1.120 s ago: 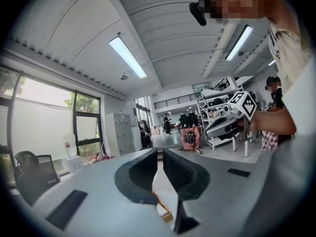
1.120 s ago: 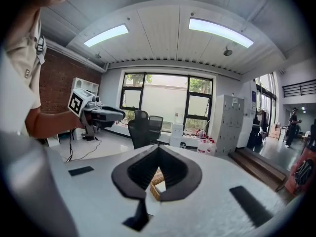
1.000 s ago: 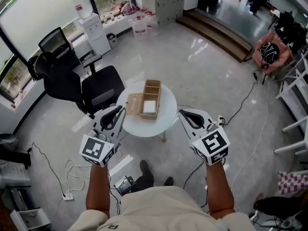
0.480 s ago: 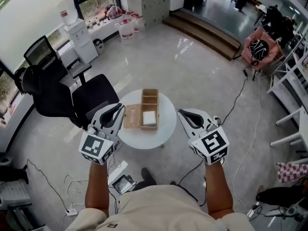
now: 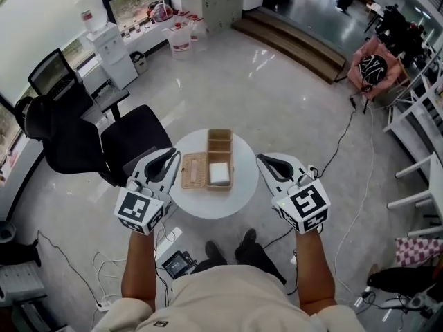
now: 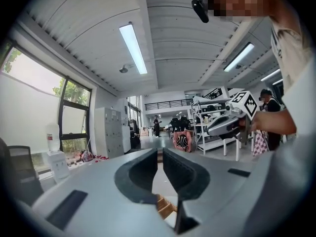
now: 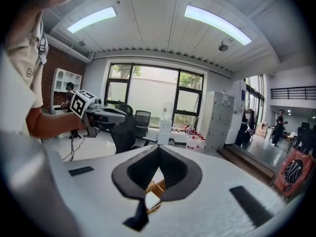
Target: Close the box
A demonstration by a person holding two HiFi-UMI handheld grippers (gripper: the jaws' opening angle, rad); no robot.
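Two pairs of jaws are kept closed on nothing, the left gripper [image 5: 169, 162] left of the open lid [image 5: 194, 171], the box [image 5: 219, 159] on the table [image 5: 208, 209], the right gripper [image 5: 266, 164] beyond; it might be slid off if the lid is flipped hard.

The box [image 5: 220, 146] sits mid-surface [image 5: 208, 203], its lid [image 5: 194, 170] lying flat beside it toward the left edge.
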